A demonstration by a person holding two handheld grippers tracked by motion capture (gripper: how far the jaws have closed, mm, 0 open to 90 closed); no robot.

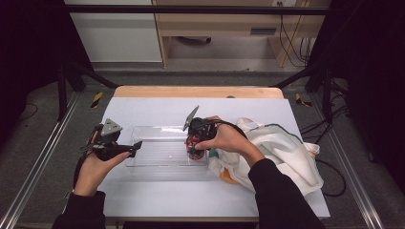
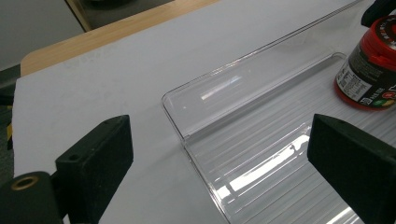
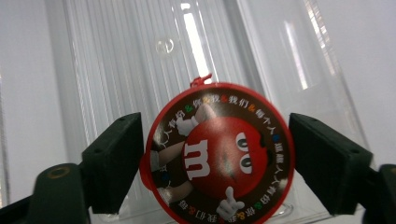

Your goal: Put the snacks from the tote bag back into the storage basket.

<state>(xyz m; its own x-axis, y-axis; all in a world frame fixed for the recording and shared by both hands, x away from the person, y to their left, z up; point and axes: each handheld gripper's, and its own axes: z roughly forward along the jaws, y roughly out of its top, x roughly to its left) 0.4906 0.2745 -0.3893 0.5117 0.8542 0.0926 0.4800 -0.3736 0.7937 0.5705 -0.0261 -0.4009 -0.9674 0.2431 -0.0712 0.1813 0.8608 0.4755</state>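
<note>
A red-lidded M&M's jar (image 1: 194, 146) stands at the right end of a clear plastic tray (image 1: 157, 164). My right gripper (image 1: 195, 139) points down over it, a hand wrapped around the gripper. In the right gripper view the jar's lid (image 3: 217, 154) lies between the two black pads (image 3: 116, 158), which stand close at its sides without clearly pressing. My left gripper (image 1: 137, 145) is level at the tray's left end, open and holding nothing. In the left gripper view its jaws (image 2: 219, 163) straddle the tray's corner (image 2: 187, 135), with the jar (image 2: 369, 70) far off at the upper right.
A crumpled white cloth (image 1: 282, 152) with coloured patches lies on the white table (image 1: 157, 107) right of the tray, under the right forearm. Metal frame rails run along both sides of the table. A wooden strip borders the far edge.
</note>
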